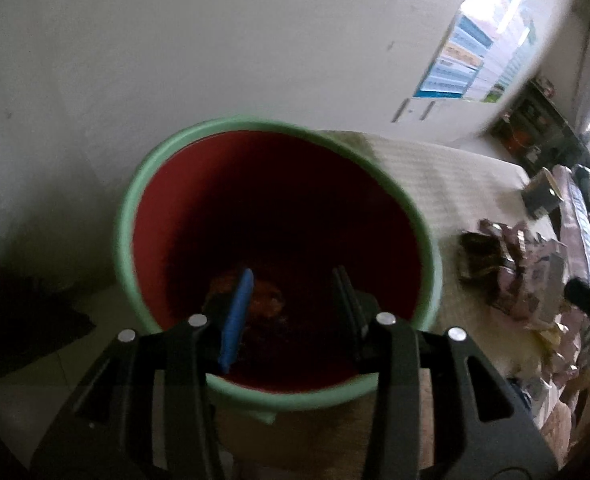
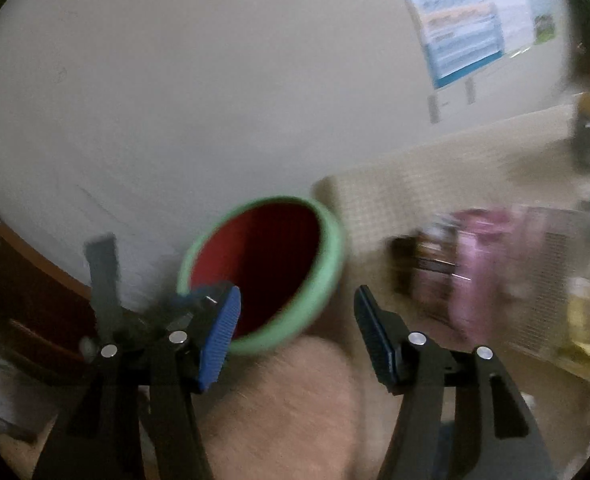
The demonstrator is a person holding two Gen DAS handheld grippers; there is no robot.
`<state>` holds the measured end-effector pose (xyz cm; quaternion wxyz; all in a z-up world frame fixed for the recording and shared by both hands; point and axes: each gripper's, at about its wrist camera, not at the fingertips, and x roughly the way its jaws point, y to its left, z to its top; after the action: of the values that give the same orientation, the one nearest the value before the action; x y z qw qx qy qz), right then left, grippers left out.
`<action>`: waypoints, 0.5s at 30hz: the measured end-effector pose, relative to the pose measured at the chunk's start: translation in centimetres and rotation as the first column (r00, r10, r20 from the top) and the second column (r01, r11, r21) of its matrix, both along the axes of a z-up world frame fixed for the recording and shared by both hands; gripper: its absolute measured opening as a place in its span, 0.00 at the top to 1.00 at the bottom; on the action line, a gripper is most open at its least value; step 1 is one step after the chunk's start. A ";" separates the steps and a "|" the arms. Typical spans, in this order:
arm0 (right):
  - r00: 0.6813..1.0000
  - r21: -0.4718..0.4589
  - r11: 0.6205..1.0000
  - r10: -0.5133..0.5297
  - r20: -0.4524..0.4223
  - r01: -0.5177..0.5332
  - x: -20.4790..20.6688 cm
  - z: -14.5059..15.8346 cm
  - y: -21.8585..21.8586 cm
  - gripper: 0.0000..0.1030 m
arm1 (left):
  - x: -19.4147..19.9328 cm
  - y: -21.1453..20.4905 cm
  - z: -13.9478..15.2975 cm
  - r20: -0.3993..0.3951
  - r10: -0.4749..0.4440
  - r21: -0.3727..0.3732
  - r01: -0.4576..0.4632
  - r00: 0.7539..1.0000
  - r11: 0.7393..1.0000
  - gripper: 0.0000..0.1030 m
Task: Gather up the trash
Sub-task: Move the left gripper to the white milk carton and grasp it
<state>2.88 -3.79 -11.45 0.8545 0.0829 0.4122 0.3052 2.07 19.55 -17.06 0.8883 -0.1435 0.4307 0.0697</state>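
Drop step: left gripper (image 1: 291, 312) jaws hang apart and empty over the bin (image 1: 135, 216); right gripper (image 2: 297, 336) jaws wide, empty; next, wrappers (image 1: 511, 268) to their right need grasping

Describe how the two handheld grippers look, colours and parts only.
Both are matte black plastic linkages with round silver pivot pins. The left gripper has one blue ribbed pad and one dark finger. The right gripper shows a bright blue ribbed pad and a darker ribbed pad. No cables, markings or sleeves show.
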 end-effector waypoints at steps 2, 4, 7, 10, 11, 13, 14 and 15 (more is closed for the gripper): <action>0.998 -0.051 0.997 -0.054 0.027 0.055 -1.4 -0.8 -2.8 0.43 | 0.0 -1.4 0.5 0.012 -0.034 0.013 0.034 0.999 0.999 0.62; 0.992 -0.087 0.989 -0.117 0.036 0.120 -2.5 -1.8 -5.6 0.43 | 0.2 -3.5 1.1 0.023 -0.083 0.021 0.083 0.996 0.996 0.62; 0.970 -0.103 0.965 -0.240 0.025 0.241 -3.1 -3.0 -9.8 0.43 | 1.0 -7.1 1.6 0.032 -0.179 -0.014 0.179 0.983 0.984 0.62; 0.941 -0.070 0.939 -0.337 -0.013 0.335 -3.0 -3.9 -13.6 0.45 | 2.3 -11.5 2.0 0.030 -0.285 -0.048 0.286 0.958 0.957 0.65; 0.931 -0.055 0.930 -0.365 -0.013 0.364 -3.0 -4.0 -14.7 0.45 | 2.6 -12.5 2.1 0.031 -0.306 -0.047 0.308 0.951 0.950 0.65; 0.920 -0.036 0.919 -0.392 -0.011 0.392 -3.2 -4.0 -16.1 0.45 | 3.4 -15.2 2.4 0.032 -0.356 -0.054 0.358 0.934 0.932 0.65; 0.917 -0.025 0.917 -0.399 -0.014 0.399 -3.6 -4.1 -16.7 0.45 | 3.8 -16.6 2.4 0.029 -0.380 -0.063 0.381 0.924 0.922 0.65; 0.915 -0.016 0.915 -0.403 -0.018 0.402 -3.6 -4.2 -17.0 0.45 | 4.1 -17.4 2.4 0.027 -0.394 -0.069 0.395 0.919 0.916 0.66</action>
<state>-0.70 -20.83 -15.69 0.8951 0.1639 0.3971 0.1195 6.16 2.11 -14.63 0.8809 -0.0863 0.4476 -0.1273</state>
